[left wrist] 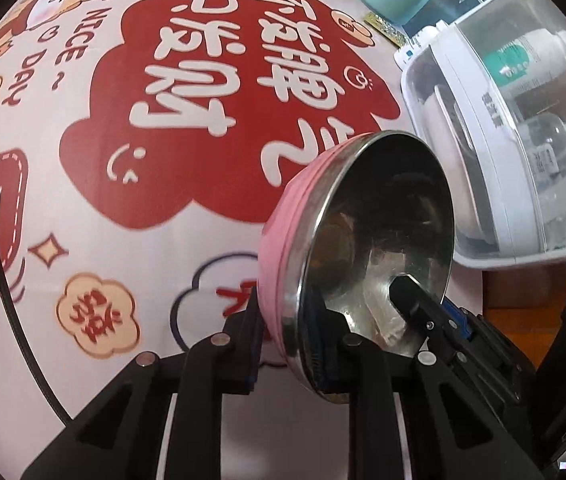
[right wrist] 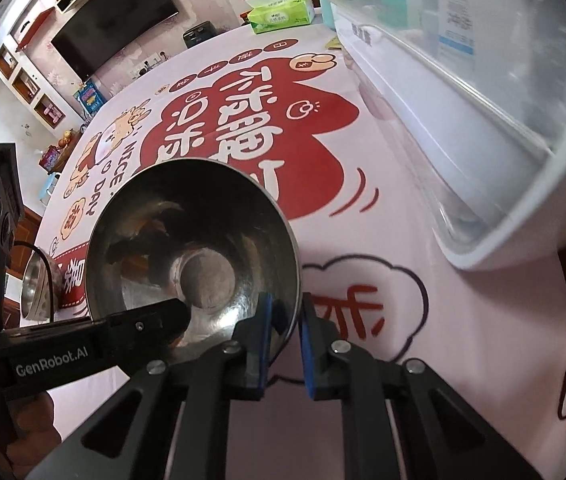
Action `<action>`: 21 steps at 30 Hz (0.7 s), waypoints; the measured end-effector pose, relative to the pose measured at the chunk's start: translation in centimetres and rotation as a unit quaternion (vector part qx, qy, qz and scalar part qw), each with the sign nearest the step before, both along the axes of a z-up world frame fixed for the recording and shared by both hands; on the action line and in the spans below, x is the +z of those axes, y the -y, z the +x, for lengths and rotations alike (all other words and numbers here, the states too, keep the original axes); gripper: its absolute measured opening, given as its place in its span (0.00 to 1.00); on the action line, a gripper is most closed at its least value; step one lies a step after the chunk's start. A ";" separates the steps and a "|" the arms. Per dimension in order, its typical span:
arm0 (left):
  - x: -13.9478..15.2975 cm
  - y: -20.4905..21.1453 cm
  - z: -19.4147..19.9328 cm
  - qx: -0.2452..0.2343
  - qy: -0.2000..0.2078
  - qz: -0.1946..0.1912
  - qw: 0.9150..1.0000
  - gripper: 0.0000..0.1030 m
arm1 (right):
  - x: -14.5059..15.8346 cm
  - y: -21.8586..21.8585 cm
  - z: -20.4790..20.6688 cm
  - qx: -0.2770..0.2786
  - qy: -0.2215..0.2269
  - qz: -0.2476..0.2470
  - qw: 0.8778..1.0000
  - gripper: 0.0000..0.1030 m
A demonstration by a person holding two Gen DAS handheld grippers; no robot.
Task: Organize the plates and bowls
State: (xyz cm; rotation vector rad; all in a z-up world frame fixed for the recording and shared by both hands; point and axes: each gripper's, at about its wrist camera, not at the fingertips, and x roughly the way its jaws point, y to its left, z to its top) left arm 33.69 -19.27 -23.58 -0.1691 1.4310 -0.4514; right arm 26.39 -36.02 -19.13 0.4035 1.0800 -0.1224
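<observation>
Both claws clamp one pink-sided steel-lined round bowl (left wrist: 363, 240): left gripper (left wrist: 295, 344) & right gripper (right wrist: 286, 340) pinch opposite rim edges so we keep it tilted, clear of tablecloth, beside white clear-lidded dish box (left wrist: 503, 140).

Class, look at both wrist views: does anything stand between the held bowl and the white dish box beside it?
Nothing visible does. The bowl, gripped at its rim, hangs over bare tablecloth, and the dish box stands just beyond it.

Pink-sided steel bowl (left wrist: 363, 248), empty, tilted on edge above the tablecloth.
</observation>
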 end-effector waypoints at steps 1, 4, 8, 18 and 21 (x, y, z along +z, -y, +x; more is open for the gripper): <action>0.1 -0.1 -0.4 0.000 -0.001 0.001 1.000 0.18 | 0.1 -0.1 -0.4 0.000 -0.001 0.001 1.000 0.12; 0.5 -0.1 -1.4 -0.004 0.000 0.005 1.000 0.18 | 0.4 -0.2 -1.1 -0.002 -0.001 0.004 1.000 0.12; 1.6 -0.5 -2.8 -0.006 0.005 0.004 1.000 0.18 | 1.4 -0.4 -2.0 -0.003 0.008 0.002 1.000 0.12; 4.9 -0.3 -5.7 -0.009 0.035 0.001 0.999 0.20 | 4.5 -1.0 -4.9 -0.001 0.044 -0.001 0.999 0.12; 6.0 -0.7 -7.2 -0.010 0.044 -0.001 0.999 0.20 | 5.6 -1.2 -6.1 -0.002 0.054 -0.001 0.999 0.12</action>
